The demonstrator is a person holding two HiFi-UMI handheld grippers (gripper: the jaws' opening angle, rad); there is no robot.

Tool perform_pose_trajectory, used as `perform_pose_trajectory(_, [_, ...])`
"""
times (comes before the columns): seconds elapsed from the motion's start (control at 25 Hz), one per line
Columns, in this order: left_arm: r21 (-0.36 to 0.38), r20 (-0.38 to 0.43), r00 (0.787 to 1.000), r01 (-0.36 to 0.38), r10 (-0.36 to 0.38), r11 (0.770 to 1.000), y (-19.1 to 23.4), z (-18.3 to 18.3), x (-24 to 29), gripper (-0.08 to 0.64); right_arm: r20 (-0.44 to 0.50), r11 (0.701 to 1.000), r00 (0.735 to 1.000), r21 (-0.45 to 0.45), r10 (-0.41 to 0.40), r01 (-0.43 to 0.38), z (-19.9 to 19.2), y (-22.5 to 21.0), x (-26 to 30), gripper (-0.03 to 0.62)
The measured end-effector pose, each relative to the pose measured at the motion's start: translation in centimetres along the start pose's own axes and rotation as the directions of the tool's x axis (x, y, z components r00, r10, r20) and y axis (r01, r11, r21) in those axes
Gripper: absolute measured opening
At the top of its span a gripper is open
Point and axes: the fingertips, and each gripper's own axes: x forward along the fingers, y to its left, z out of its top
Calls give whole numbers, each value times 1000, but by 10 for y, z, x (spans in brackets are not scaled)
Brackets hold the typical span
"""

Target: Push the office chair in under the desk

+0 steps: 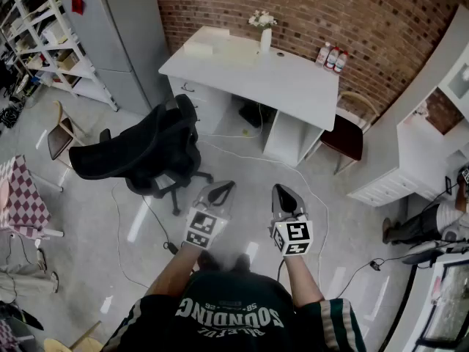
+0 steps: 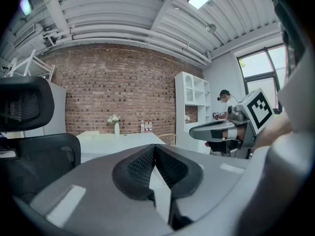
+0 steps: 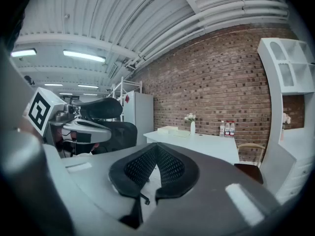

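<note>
Head view count: one black office chair (image 1: 150, 149), one white desk (image 1: 293, 86), one vase of flowers (image 1: 264, 37), three bottles (image 1: 331, 56), one wooden chair (image 1: 350, 134) at the desk's right end, two tools.
Office chair: standing on the floor (image 1: 344, 218), left of the desk's opening and apart from it, not yet under.
Arms: left forearm (image 1: 172, 270) and right forearm (image 1: 302, 277) stretched forward side by side, tipped slightly down, facing the desk.
Left tool (image 1: 226, 187): jaws pressed together, nothing between them, touching nothing, near the chair's base but apart from it.
Right tool (image 1: 283, 191): jaws together, empty, touching nothing.
</note>
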Motion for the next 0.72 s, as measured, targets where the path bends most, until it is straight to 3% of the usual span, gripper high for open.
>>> perform_pose_trajectory(0.44, [-7,-7,1000,-4,4,1000,-5,-2,5,11,44,998,998,27,54,-55,4,-1,-3,-12])
perform_pose_trajectory(0.72, [-10,-1,999,-53,53,999,10,2,-2,11,34,994,994,17,108,-109,8,5,7,-12])
